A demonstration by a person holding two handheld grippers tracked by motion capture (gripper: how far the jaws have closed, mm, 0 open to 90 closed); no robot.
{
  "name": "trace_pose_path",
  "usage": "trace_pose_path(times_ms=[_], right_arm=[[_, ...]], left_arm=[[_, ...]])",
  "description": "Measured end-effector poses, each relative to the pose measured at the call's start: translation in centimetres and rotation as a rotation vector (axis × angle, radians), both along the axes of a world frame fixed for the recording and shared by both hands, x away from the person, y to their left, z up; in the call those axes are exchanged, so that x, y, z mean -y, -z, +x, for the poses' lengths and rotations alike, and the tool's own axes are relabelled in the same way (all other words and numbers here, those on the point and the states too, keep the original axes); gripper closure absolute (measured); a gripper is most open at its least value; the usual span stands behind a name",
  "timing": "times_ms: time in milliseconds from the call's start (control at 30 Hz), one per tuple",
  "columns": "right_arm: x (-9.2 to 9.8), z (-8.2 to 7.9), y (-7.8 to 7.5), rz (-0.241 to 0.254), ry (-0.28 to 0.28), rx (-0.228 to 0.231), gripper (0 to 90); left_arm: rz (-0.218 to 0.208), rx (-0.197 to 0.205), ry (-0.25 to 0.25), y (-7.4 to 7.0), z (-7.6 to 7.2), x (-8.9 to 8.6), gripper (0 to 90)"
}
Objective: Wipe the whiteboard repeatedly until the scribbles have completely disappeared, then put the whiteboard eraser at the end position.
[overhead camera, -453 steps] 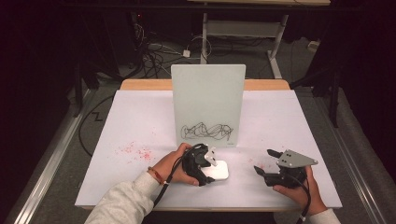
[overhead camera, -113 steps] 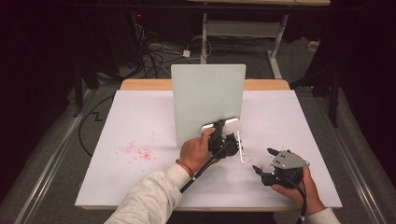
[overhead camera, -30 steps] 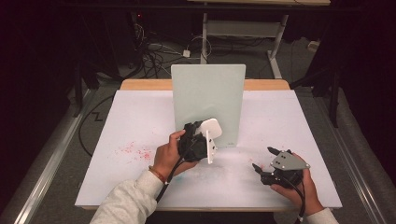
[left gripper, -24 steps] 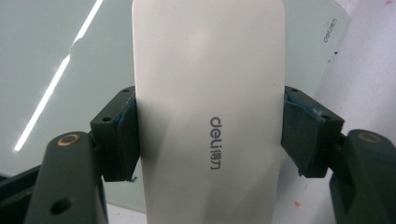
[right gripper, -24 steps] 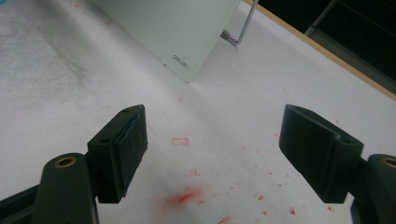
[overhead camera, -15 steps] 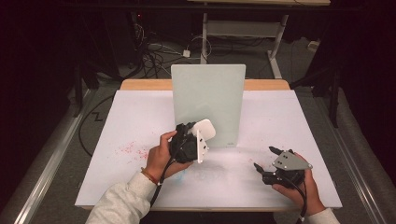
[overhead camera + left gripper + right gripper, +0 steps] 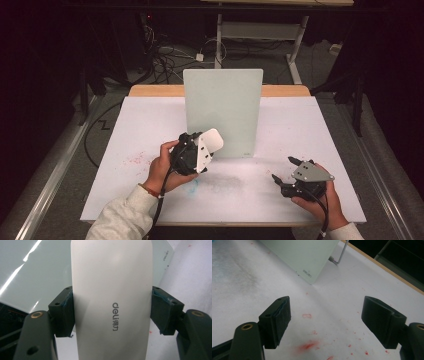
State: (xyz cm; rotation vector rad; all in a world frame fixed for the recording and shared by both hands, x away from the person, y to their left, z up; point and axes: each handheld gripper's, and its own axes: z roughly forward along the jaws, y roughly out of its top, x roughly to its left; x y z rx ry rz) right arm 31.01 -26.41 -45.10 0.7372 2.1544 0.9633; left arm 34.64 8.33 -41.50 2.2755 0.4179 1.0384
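**White eraser held in front of the glass board**

The left gripper (image 7: 192,152) has its two black jaws pressed tight on the long sides of a white eraser (image 7: 112,300). The eraser has small grey letters printed on it. From above, the eraser (image 7: 207,147) is lifted off the table and tilted. It sits just in front of the lower left part of the glass board (image 7: 223,112). I cannot tell if it touches the board. A hand in a light sleeve holds this gripper.

The right gripper (image 7: 286,172) has its jaws spread wide with nothing between them. It sits low over the table, to the right of the board and nearer the person. A grey three-cornered plate is on top of it.

The board stands upright in the middle of the white table (image 7: 150,120). Its thin metal leg (image 7: 340,252) shows behind it in the right gripper view.

On the table in front of the board is a grey smudge (image 7: 235,177). Small red marks (image 7: 308,345) lie below the right gripper, and more red specks (image 7: 135,159) lie left of the board.
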Motion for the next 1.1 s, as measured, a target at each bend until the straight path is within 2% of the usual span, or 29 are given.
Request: trace_pose_path(times_ms=[133, 333, 533, 667, 833, 1033, 1100], right_arm=[[0.0, -0.1, 0.0, -0.002, -0.004, 0.001, 24.1], [0.1, -0.1, -0.1, 0.002, 0.001, 0.0, 24.1], [0.0, -0.1, -0.1, 0.002, -0.006, 0.001, 24.0], [-0.1, 0.0, 0.0, -0.001, -0.008, -0.003, 24.0], [-0.2, -0.1, 0.1, 0.0, -0.013, -0.007, 24.0], [0.0, -0.4, 0.2, -0.006, -0.011, -0.011, 24.0], [-0.1, -0.4, 0.1, -0.004, -0.013, -0.008, 24.0]], left_arm=[[-0.006, -0.009, 0.012, -0.1, -0.3, -0.8, 29.0], [-0.045, -0.053, 0.006, -0.5, -0.7, -2.3, 29.0], [-0.104, -0.123, 0.044, -1.1, -1.3, -3.3, 29.0], [-0.117, -0.167, 0.069, -1.3, -1.5, -3.6, 29.0], [-0.104, -0.21, 0.1, -1.2, -2.0, -3.5, 29.0], [-0.092, -0.27, 0.173, -1.3, -2.2, -3.2, 29.1], [-0.069, -0.284, 0.187, -1.1, -2.2, -3.0, 29.0]])
